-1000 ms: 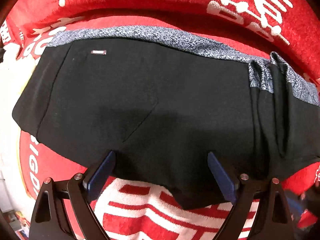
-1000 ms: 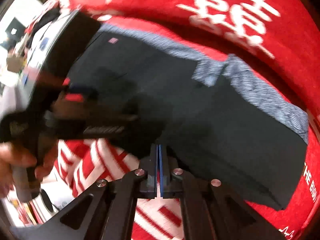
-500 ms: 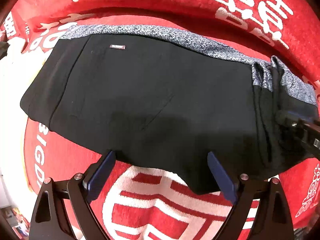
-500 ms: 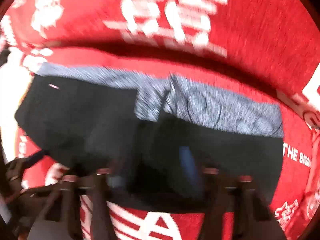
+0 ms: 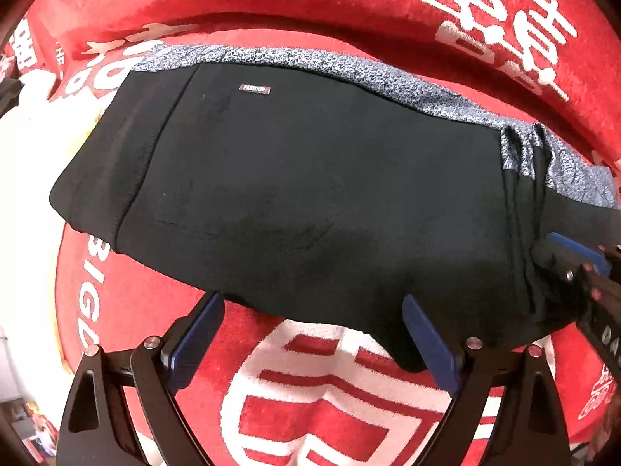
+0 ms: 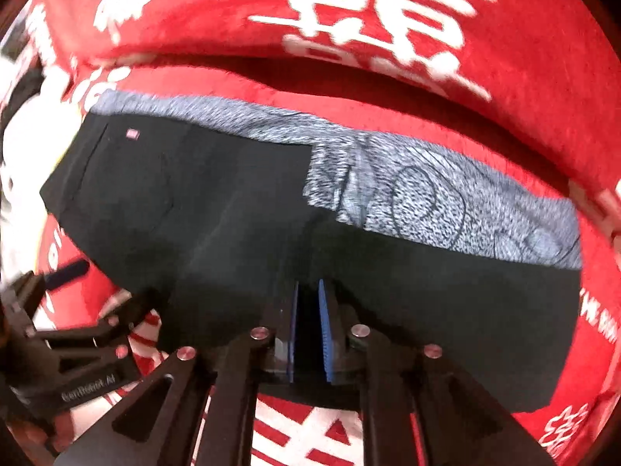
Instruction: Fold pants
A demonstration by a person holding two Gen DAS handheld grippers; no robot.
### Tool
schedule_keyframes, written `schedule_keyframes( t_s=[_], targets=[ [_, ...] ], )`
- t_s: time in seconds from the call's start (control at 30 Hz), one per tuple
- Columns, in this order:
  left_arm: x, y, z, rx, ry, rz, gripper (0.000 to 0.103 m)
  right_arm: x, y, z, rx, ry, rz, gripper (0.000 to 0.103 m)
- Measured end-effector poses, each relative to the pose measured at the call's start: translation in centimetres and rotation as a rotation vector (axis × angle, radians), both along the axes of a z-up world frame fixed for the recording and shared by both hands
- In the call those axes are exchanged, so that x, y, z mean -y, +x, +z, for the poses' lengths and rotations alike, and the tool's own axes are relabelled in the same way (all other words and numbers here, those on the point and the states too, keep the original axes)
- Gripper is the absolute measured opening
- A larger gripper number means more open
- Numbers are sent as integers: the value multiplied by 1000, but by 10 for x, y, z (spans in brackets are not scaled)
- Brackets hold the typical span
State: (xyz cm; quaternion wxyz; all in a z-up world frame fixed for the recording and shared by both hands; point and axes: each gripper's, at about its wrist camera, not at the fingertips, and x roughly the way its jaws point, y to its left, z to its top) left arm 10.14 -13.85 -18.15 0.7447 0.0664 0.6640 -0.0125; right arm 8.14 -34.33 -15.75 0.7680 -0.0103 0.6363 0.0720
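Black pants point(image 5: 310, 178) with a grey speckled band point(image 5: 349, 70) along the far edge lie folded flat on a red blanket point(image 5: 128, 303). A small label point(image 5: 254, 88) sits near their far left corner. My left gripper point(image 5: 312, 306) hangs open over the pants' near hem, with nothing between its blue pads point(image 5: 198, 330). My right gripper point(image 6: 308, 310) is pressed into the near middle of the pants point(image 6: 217, 209); its pads stand a narrow gap apart with a pinch of black cloth between them. It enters the left wrist view from the right, as the right gripper point(image 5: 578, 260).
The red blanket bears large white characters point(image 5: 504, 27) and a red-and-white emblem point(image 5: 322, 396) at the near side. A raised red fold point(image 6: 388, 39) runs behind the pants. White bedding point(image 5: 27, 147) shows at the left. The left gripper's finger point(image 6: 66, 272) sits at the pants' left end.
The left gripper drew back from the pants' near edge, still open. The right gripper swung over the pants, came down on their near middle and closed on black cloth.
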Motion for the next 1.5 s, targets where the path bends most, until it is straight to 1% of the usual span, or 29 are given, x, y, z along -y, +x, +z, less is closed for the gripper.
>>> schedule_keyframes(
  t_s=[0.07,0.13,0.23,0.37,0.43,0.5,0.57,0.73,1.1,1.27,1.33,1.4,1.5],
  targets=[
    [-2,1,0,-4,-3,7,94,-6,-6,1,12,-19,31,20],
    [-4,2,1,-2,-6,10,94,-12,-10,5,10,-5,49,23],
    [-6,5,1,1,-7,7,94,-19,-13,10,4,34,79,24],
    [-8,7,2,4,-13,10,94,-25,-23,14,-6,55,84,24],
    [-10,8,3,7,-15,11,94,-25,-25,15,-11,67,77,28],
    [-13,9,3,7,-16,12,94,-23,-29,19,-7,72,72,38],
    [-15,9,3,8,-16,13,94,-23,-31,23,1,79,67,43],
    [-18,8,4,9,-19,23,94,-14,-36,31,15,73,48,43],
    [-24,7,4,13,-26,40,94,-22,-30,26,-7,59,39,43],
    [-33,7,8,24,-37,58,94,-30,-26,19,-26,13,38,43],
    [-38,6,9,26,-35,63,94,-32,-25,16,-34,12,28,43],
    [-43,6,9,27,-35,69,94,-33,-23,14,-40,6,24,47],
    [-51,7,9,26,-36,83,94,-37,-23,10,-43,-3,31,50]
  ],
)
